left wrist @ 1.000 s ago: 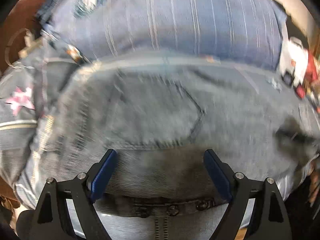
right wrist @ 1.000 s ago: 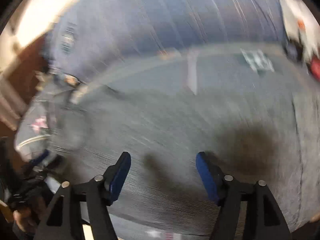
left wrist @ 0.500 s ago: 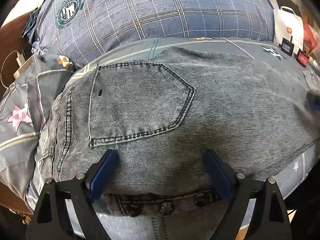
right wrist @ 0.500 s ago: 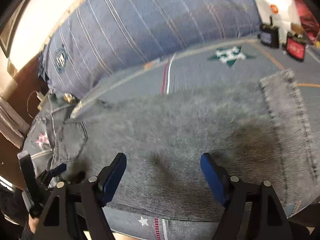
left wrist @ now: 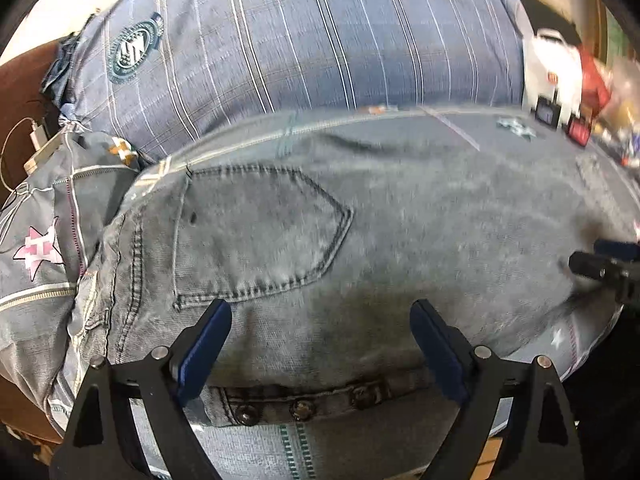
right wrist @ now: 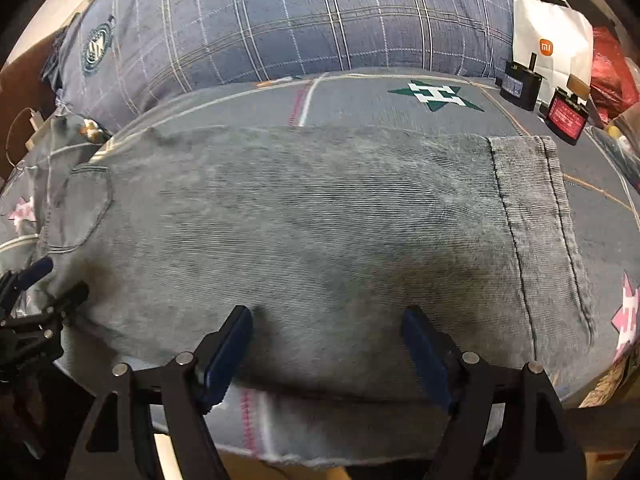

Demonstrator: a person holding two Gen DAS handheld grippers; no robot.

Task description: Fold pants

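Observation:
Grey denim pants lie flat across the bed, waist to the left, leg hems to the right. The left wrist view shows the waist end with a back pocket and the button fly. My left gripper is open and empty, just above the pants near the waistband. My right gripper is open and empty over the near edge of the legs. The left gripper also shows at the left edge of the right wrist view.
A blue plaid pillow lies behind the pants. The bedsheet carries star patterns. A white paper bag, a black box and a red box stand at the far right. A charger cable lies at the far left.
Both grippers have pulled back and up from the pants, staying open. The right wrist view now takes in the whole length of the pants, lying flat.

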